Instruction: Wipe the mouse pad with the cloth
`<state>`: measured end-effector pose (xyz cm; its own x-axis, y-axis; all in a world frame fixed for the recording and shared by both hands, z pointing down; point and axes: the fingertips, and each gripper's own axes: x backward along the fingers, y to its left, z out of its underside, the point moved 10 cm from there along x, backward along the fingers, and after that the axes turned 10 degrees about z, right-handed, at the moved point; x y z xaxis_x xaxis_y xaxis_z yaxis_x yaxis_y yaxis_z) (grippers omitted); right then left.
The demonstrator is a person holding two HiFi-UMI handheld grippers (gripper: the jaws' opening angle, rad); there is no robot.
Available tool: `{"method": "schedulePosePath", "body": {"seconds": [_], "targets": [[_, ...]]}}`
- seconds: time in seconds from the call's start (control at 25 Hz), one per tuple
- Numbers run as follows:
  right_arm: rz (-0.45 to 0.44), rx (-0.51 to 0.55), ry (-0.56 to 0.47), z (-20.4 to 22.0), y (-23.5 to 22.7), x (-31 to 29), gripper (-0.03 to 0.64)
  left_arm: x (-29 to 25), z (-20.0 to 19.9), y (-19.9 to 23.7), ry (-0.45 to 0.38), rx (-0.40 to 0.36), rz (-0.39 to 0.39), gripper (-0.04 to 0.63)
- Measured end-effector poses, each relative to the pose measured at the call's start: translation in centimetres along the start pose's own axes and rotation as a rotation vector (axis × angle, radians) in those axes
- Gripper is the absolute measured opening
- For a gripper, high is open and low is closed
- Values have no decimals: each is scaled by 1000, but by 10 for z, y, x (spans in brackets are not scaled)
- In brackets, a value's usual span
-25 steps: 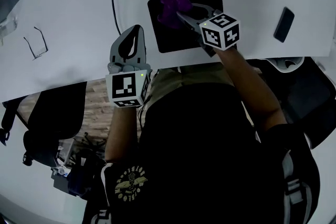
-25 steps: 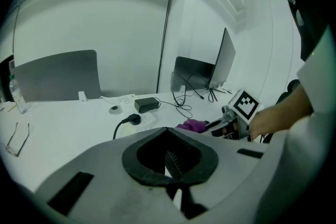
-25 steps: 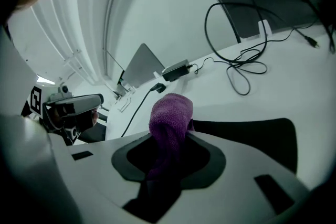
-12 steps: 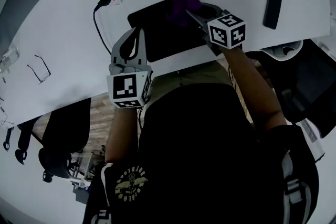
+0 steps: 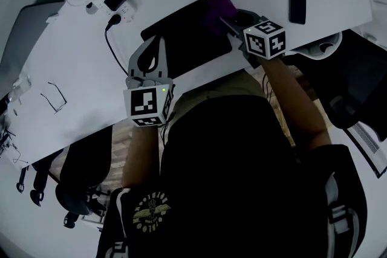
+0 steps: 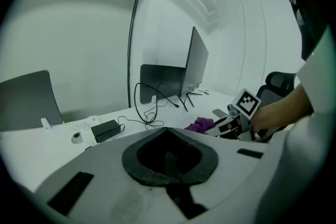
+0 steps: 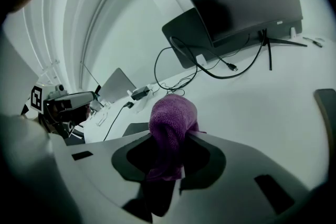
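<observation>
While the right gripper (image 5: 225, 17) keeps its jaws pinching the purple cloth (image 7: 169, 123), bunched between them over the mouse pad (image 5: 181, 39) corner, the left gripper (image 5: 156, 45) jaws sit pressed together, empty, at the pad's edge on the counter (image 5: 84, 63).

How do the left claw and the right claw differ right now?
The left claw is shut on nothing; the right claw clamps the purple cloth. The left claw is by the mouse pad's left edge; the right claw by its right end. Both carry marker cubes.
</observation>
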<state>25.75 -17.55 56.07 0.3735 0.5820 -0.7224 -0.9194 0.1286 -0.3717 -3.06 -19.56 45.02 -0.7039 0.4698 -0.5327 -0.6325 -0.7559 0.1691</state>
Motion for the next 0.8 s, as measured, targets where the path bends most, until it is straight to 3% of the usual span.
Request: {"method": "schedulePosePath", "body": {"seconds": [0.36, 0.8], "targets": [[-107, 6, -73, -3, 61, 36, 112, 56, 12, 3, -22, 18, -52, 2], [-309, 61, -15, 36, 188, -9, 112, 161, 59, 29, -20, 65, -193, 3]]}}
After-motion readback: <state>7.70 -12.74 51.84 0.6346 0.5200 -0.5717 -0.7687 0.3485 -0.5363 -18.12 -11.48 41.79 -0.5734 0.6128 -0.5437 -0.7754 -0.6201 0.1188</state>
